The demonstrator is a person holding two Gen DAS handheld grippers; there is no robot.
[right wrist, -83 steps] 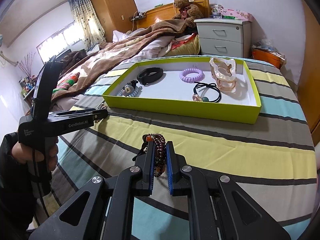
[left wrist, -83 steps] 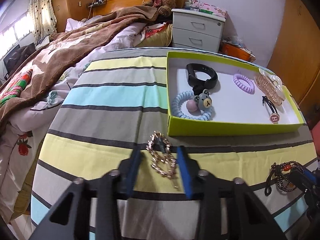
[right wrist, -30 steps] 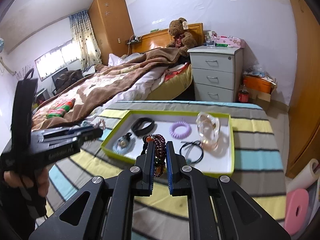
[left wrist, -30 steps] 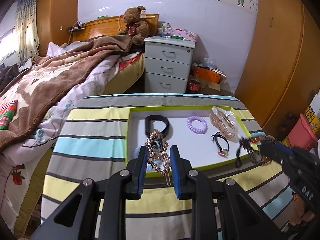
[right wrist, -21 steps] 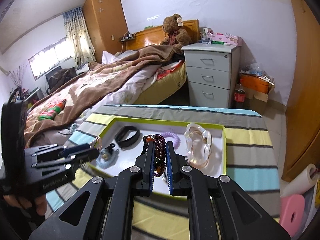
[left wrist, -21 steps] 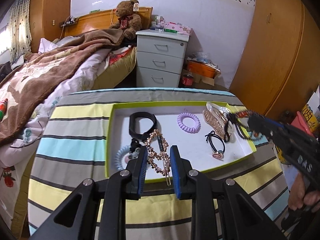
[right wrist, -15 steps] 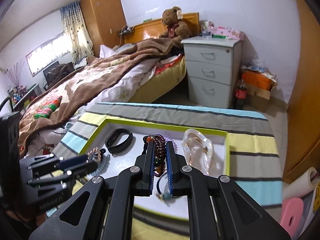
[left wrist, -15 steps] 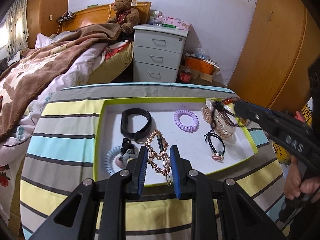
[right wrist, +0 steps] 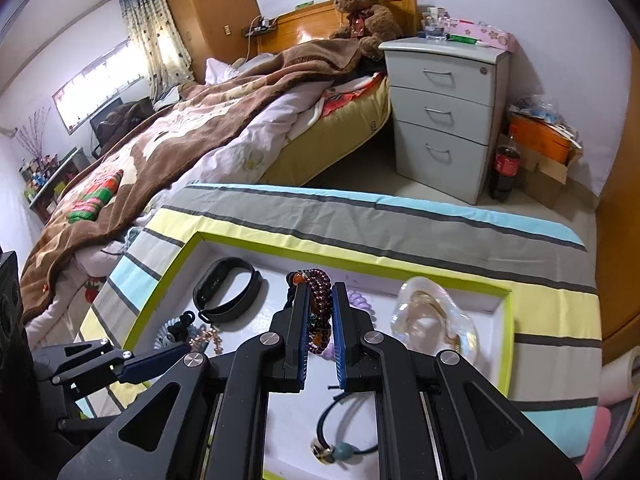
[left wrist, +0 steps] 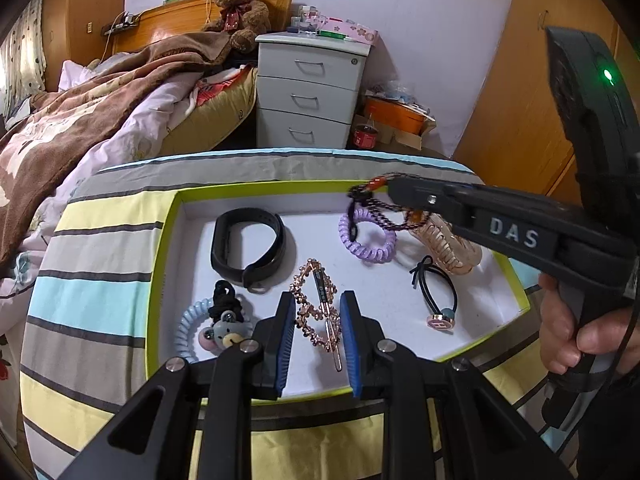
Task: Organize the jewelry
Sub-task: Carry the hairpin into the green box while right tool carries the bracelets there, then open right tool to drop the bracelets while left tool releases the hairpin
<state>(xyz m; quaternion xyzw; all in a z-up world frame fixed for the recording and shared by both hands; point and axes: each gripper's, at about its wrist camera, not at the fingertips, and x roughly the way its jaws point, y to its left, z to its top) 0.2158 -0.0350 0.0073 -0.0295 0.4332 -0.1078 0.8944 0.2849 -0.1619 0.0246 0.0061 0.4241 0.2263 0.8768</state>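
Rose-gold chain hair clip (left wrist: 318, 306), lying in the green-rimmed tray (left wrist: 160, 248) between spread left tongs (left wrist: 318, 320). Dark maroon bead bracelet (right wrist: 318, 304), pinched by right tongs (right wrist: 320, 320) above the tray.

"DAS" on the right gripper (left wrist: 370, 192) (white letters, black body)

right gripper (right wrist: 320, 300) hides most of the purple coil tie (right wrist: 362, 304), seemingly.

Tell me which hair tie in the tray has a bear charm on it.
The pale blue coil hair tie in the tray's near-left corner; the purple coil and black tie lack bears.
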